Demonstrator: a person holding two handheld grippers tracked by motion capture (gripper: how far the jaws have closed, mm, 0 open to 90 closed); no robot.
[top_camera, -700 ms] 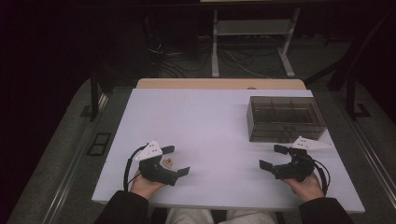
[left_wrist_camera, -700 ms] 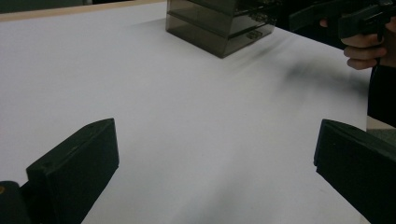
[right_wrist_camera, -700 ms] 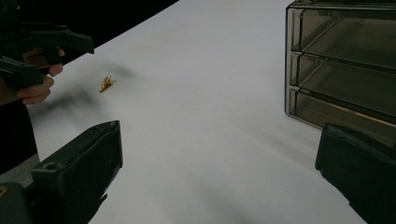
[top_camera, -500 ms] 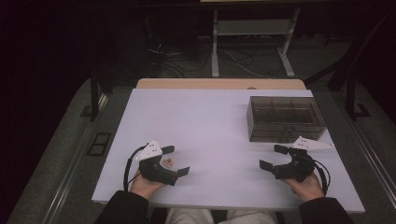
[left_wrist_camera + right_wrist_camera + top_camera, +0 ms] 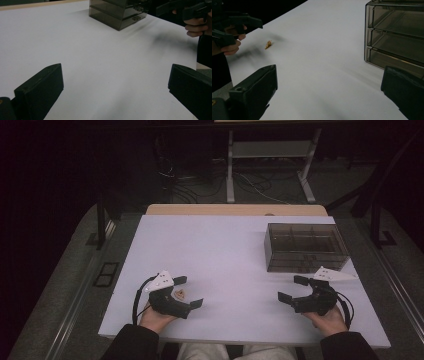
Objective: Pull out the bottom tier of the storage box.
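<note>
High view: we are resting both hands at the near edge, left gripper (image 5: 188,292) and right gripper (image 5: 294,288) spread, empty. A small golden piece (image 5: 179,294) lies between the left jaws; we should lower squarely before pinching.

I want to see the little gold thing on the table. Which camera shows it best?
The right gripper view: the little gold thing lies bare on the white table, clearly outlined. In the high view it is tiny and tucked between the left tool's open jaws.
</note>
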